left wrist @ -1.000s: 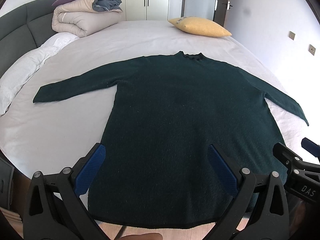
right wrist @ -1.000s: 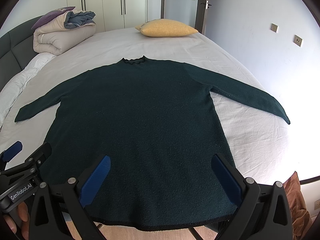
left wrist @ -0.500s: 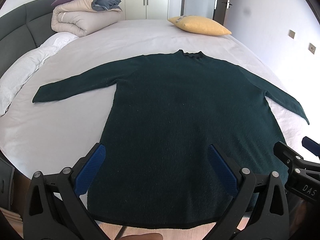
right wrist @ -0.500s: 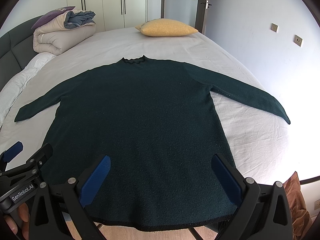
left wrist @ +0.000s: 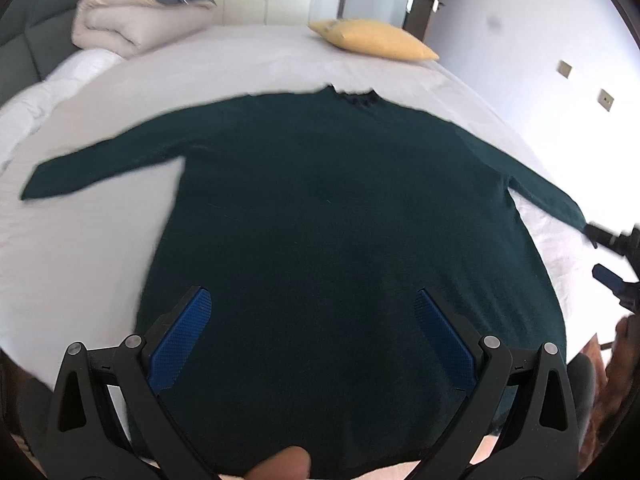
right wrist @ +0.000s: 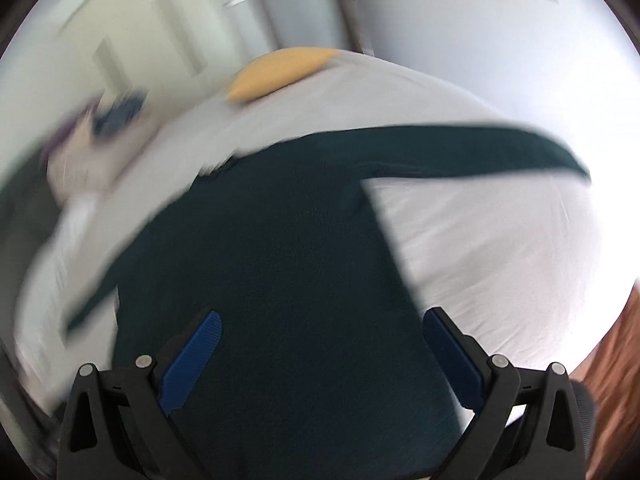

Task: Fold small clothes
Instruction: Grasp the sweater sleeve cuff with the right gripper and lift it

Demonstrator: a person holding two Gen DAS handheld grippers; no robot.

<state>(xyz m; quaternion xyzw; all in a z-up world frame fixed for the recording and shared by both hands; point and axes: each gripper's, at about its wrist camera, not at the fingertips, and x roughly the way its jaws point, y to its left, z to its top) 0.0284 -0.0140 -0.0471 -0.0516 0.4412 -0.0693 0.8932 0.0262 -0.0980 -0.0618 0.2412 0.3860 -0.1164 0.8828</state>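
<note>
A: What's on the bed [left wrist: 100, 248]?
B: One dark green sweater [left wrist: 340, 220], flat, both sleeves out. Beyond its collar lies one yellow pillow [left wrist: 376, 40]; left of that, one folded duvet [left wrist: 132, 24].
A: The grippers?
B: Two. The left gripper [left wrist: 312, 320] is spread wide over the sweater's hem, holding nothing. The right gripper [right wrist: 320, 340] is also spread and empty.
A: Changes?
B: The right view has swung toward the right sleeve; it's blurred, so probably mid-motion. The left has edged forward.
</note>
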